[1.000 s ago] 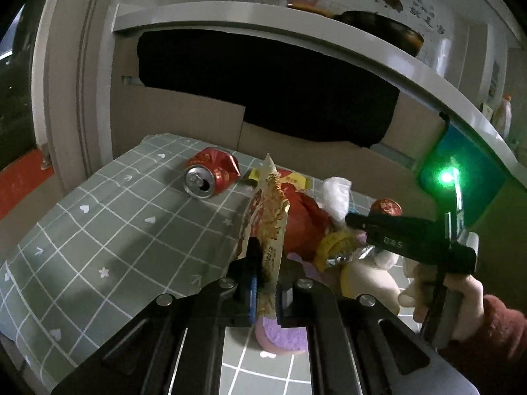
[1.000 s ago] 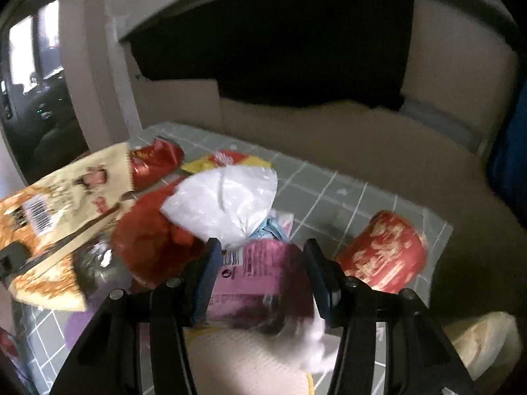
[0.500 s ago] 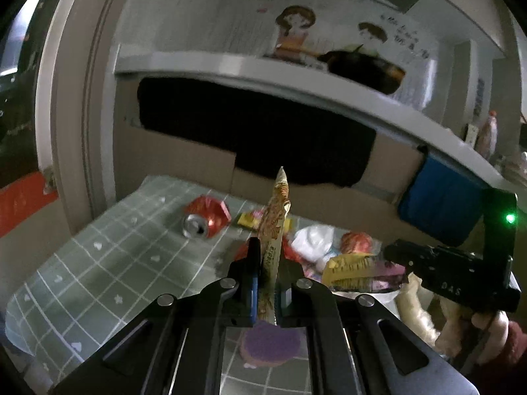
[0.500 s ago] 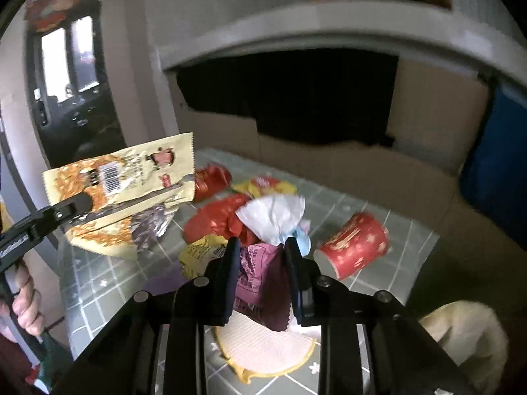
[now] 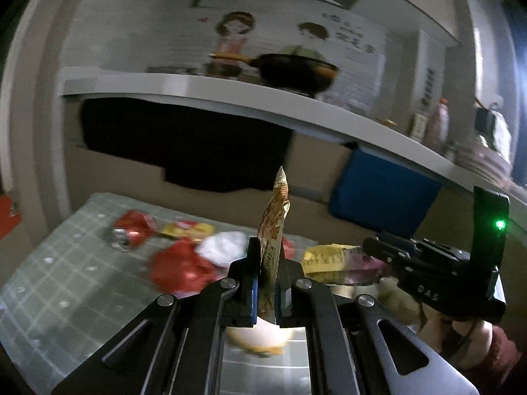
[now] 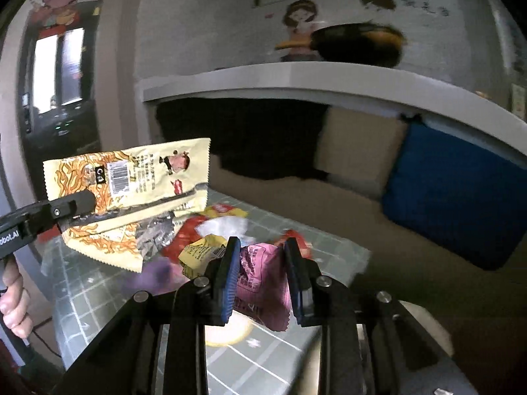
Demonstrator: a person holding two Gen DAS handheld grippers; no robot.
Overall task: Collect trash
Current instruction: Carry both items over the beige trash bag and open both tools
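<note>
While left gripper [image 5: 267, 271] is pinching thin noodle wrapper [image 6: 131, 191] edge-on, right gripper [image 6: 262, 275] is clamping soft pink pouch [image 6: 260, 279] mid-body; both light, crinkly, likely slipping.

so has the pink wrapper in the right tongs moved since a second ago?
Yes. The pink wrapper, clamped in the right tongs, has lifted off the trash pile on the table.

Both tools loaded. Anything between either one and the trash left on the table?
Nothing visible. The left tool is shut on the noodle wrapper, the right tool on the pink wrapper, both lifted above the pile. Only open air lies between them and it. No bin shows.
</note>
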